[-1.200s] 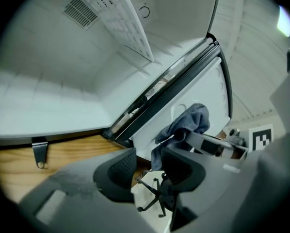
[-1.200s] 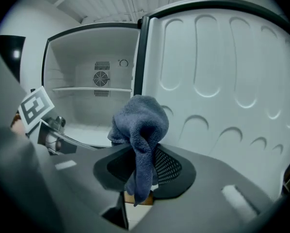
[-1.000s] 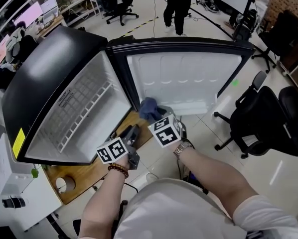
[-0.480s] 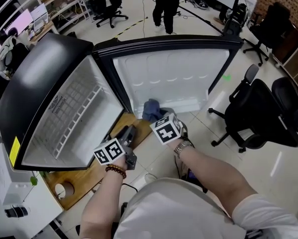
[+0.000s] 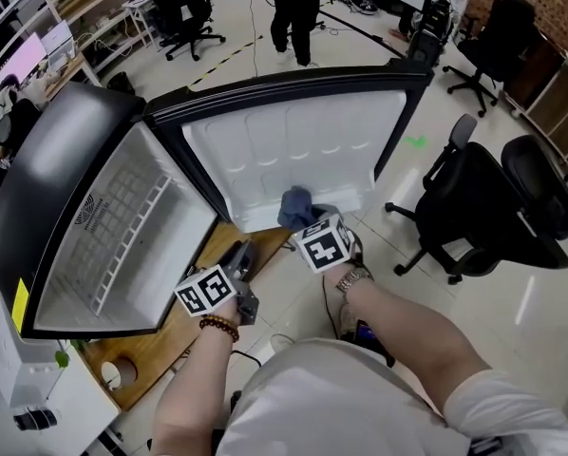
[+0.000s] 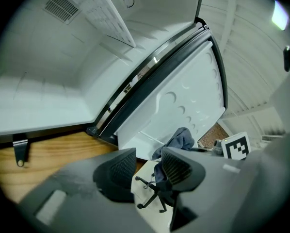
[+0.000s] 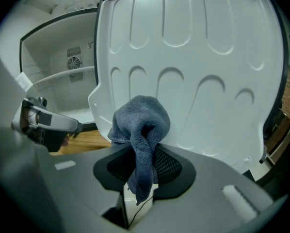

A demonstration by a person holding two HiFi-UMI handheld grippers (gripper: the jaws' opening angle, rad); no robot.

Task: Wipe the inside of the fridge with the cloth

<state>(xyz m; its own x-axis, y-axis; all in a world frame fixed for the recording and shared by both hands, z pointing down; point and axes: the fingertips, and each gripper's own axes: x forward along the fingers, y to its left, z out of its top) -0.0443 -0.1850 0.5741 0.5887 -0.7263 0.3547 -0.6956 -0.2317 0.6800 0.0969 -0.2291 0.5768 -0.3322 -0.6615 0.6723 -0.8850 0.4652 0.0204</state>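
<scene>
Fridge [image 5: 47,174] stands with its door [image 5: 303,145] swung open. Right gripper [image 7: 144,168] pinches the bunched blue cloth [image 7: 141,123] at the lower edge of the door's inner face; contact unclear. Left gripper [image 6: 149,168] has its jaws partly apart, empty. Cavity and wire shelf [image 5: 123,231] lie off to the side of the cloth. Wiping looks barely begun.

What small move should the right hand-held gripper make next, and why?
Probably ease the cloth forward onto the white inner door panel and start a wiping stroke. The right hand-held gripper is shut on the cloth, which sits bunched just in front of the panel, and contact between them isn't clear.
</scene>
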